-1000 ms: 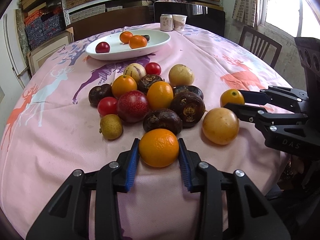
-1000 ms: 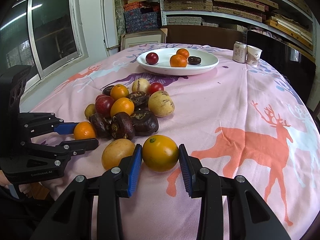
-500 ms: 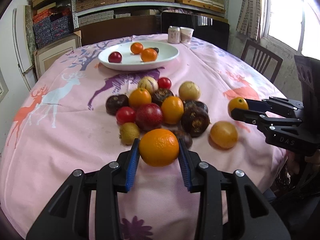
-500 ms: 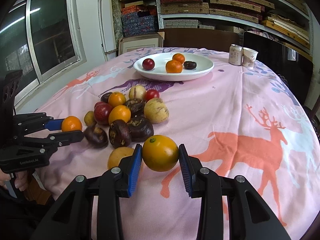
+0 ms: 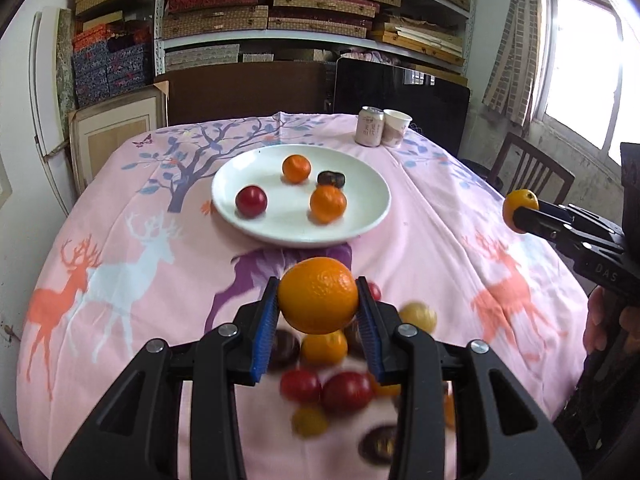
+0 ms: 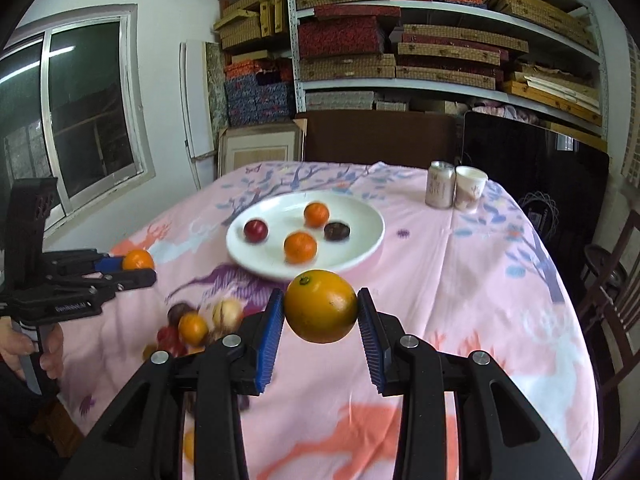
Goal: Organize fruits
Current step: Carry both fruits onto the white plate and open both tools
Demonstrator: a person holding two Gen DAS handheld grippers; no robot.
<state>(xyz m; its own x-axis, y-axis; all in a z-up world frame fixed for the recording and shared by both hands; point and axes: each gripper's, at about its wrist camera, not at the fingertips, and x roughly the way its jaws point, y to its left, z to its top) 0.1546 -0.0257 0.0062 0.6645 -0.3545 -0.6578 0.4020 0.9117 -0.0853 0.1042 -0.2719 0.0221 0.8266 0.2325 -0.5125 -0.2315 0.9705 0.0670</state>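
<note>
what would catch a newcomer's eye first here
Each gripper holds a round orange fruit in the air: the left gripper an orange, the right gripper a darker orange fruit. Beyond them a white plate on the pink deer-print tablecloth carries four small fruits.

plate – four fruits on it | can – behind plate

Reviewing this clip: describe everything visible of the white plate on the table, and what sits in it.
The white plate is a shallow, glossy oval dish, ceramic by its look, lying flat on the pink deer-print tablecloth towards the table's far side. It holds four fruits, set apart: a dark red fruit, two small oranges and a dark brown fruit. Neither hand-held gripper touches it.
</note>
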